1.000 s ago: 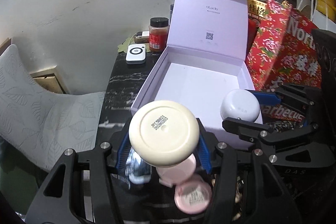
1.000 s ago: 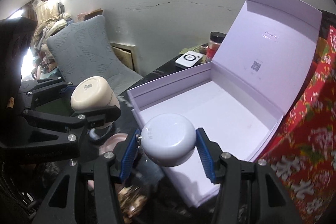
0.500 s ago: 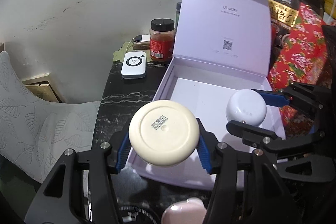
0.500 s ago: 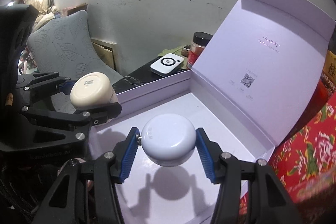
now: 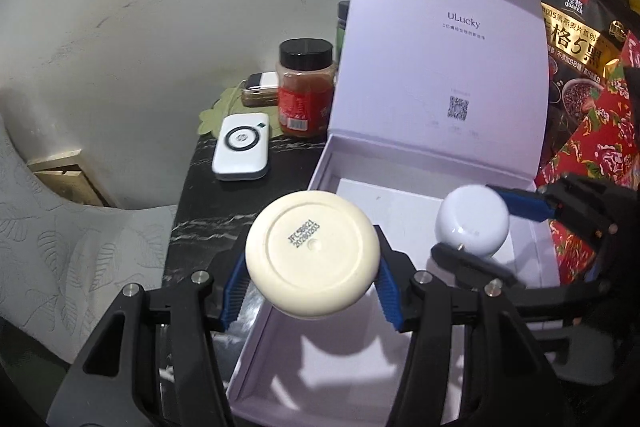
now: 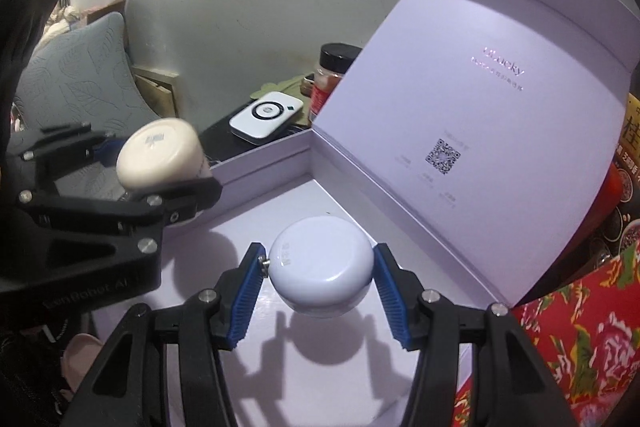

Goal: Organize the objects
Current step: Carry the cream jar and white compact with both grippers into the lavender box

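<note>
An open pale lilac box (image 5: 404, 187) with its lid upright stands on the dark marble table; it also shows in the right wrist view (image 6: 280, 163). My left gripper (image 5: 312, 267) is shut on a cream jar (image 5: 312, 259), held above the box's left wall. My right gripper (image 6: 320, 279) is shut on a white round jar (image 6: 320, 271), held just above the box floor near the lid. The white jar (image 5: 472, 223) and the cream jar (image 6: 160, 155) each show in the other view.
A white power bank (image 5: 242, 147), a spice jar with a black cap (image 5: 306, 95) and a small device lie behind the box. A red floral bag (image 5: 600, 147) and a dark cereal bag stand to the right. A pink item (image 6: 80, 351) lies below left. A grey cushion (image 5: 60, 247) lies left.
Both grippers have moved forward with their jars. The white jar is now deeper inside the box and lower; the cream jar is now over the box's left wall.
</note>
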Demonstrator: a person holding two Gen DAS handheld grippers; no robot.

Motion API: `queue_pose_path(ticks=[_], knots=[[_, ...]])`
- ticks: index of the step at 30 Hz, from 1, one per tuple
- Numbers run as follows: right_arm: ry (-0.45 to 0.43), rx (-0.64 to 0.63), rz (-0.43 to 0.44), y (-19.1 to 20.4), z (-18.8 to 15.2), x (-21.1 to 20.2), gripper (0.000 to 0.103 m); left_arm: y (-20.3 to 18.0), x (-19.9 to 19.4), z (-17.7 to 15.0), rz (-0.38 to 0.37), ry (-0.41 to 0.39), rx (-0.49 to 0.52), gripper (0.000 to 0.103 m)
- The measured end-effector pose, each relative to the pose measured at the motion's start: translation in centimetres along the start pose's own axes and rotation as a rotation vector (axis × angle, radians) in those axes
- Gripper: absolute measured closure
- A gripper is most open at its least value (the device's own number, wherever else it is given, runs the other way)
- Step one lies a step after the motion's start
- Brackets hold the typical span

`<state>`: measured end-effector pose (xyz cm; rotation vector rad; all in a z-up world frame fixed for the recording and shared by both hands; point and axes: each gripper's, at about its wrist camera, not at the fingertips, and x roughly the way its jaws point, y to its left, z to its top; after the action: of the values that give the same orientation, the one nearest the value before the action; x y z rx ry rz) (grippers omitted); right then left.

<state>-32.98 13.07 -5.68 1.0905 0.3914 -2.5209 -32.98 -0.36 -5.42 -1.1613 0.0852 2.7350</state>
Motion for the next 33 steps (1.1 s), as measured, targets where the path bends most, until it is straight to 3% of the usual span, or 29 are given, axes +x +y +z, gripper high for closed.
queue_pose_path(ticks=[8, 12, 29, 33], knots=[[0.063, 0.043, -0.023, -1.6, -0.3, 1.6, 0.047, -1.1, 2.0, 2.1, -0.072, 0.043, 0.003, 0.050], [0.074, 0.047, -0.019, -2.0, -0.3, 2.1, 0.047, -1.6, 3.0, 2.6, -0.067, 0.059, 0.019, 0.050], [0.162, 0.002, 0.021, -1.1, -1.7, 3.1, 0.047, -3.6, 5.6, 0.8, -0.126, 0.186, 0.130, 0.050], [0.195, 0.013, 0.035, -1.2, -2.1, 3.6, 0.047, -4.1, 5.8, 0.5, -0.105, 0.204, 0.162, 0.050]])
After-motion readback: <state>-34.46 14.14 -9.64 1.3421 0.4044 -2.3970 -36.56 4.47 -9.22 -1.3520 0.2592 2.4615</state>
